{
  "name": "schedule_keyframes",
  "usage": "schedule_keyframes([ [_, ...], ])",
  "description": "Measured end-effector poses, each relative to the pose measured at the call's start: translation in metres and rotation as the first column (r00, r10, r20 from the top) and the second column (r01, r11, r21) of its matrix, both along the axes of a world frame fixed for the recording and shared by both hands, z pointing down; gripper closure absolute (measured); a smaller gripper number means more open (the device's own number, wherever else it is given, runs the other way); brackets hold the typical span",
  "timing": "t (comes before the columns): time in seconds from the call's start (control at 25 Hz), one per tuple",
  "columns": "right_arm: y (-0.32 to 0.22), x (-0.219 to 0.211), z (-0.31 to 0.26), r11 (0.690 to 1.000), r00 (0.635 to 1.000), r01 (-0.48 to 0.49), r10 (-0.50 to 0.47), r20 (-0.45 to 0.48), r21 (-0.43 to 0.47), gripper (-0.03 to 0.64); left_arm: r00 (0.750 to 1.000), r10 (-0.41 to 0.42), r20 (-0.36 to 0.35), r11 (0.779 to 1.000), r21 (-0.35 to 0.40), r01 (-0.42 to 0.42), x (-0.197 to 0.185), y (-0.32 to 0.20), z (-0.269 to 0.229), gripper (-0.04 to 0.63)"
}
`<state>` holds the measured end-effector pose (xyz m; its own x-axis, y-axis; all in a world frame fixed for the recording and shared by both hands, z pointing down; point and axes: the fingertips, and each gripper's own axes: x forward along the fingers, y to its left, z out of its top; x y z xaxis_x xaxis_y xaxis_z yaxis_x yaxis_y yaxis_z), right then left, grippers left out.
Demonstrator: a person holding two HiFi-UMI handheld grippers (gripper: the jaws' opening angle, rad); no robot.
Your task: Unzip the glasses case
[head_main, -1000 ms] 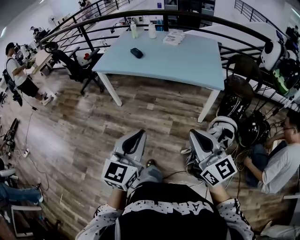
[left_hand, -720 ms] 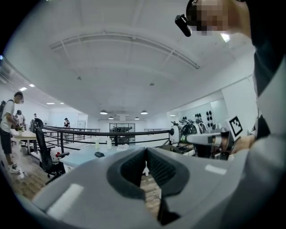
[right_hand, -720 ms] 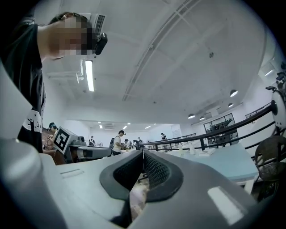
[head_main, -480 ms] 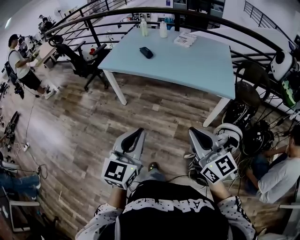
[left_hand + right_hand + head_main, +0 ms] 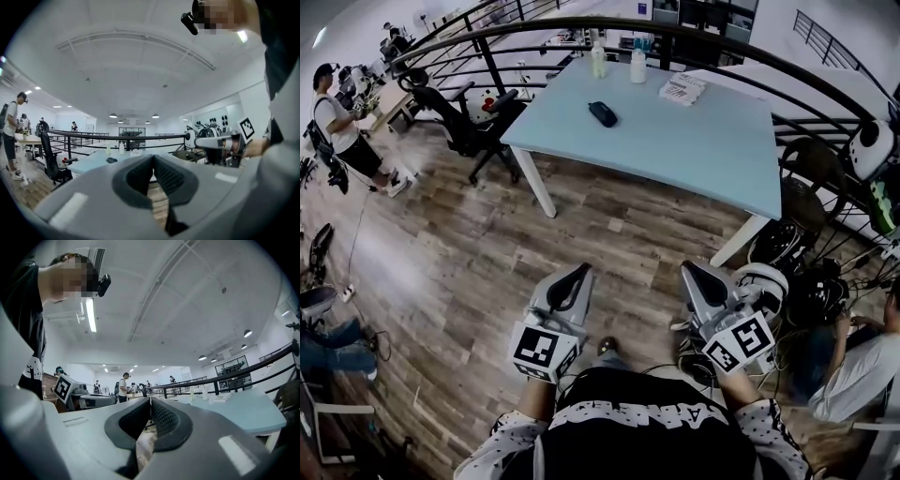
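left hand-held gripper (image 5: 572, 288): jaws together, empty | right hand-held gripper (image 5: 697, 279): same, level

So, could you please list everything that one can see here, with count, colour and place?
table: one, light blue, ahead, by the railing
case: one, dark, on the table, far left part
bottles: two, pale, at the table's far edge
papers: one stack, white, right of the bottles
chair: one, black, left of the table
railing: one, black, behind the table
floor: brown wood planks
bystanders: two, one standing far left, one sitting at the right edge
left gripper: grey, jaws shut, empty, over the floor
right gripper: grey, jaws shut, empty, beside the left one
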<state>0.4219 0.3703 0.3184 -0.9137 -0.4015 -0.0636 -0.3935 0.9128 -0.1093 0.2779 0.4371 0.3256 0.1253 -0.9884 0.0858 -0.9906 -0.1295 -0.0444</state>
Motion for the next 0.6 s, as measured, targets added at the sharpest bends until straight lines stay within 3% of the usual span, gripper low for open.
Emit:
schedule_keyframes([
  [0.6, -0.046, -0.063, -0.003, 0.999, 0.998, -0.048, 0.048, -0.033, -0.003, 0.618, 0.999, 0.034, -0.022, 0.999, 0.015, -0.033, -0.068, -0.047, -0.002, 0.595],
])
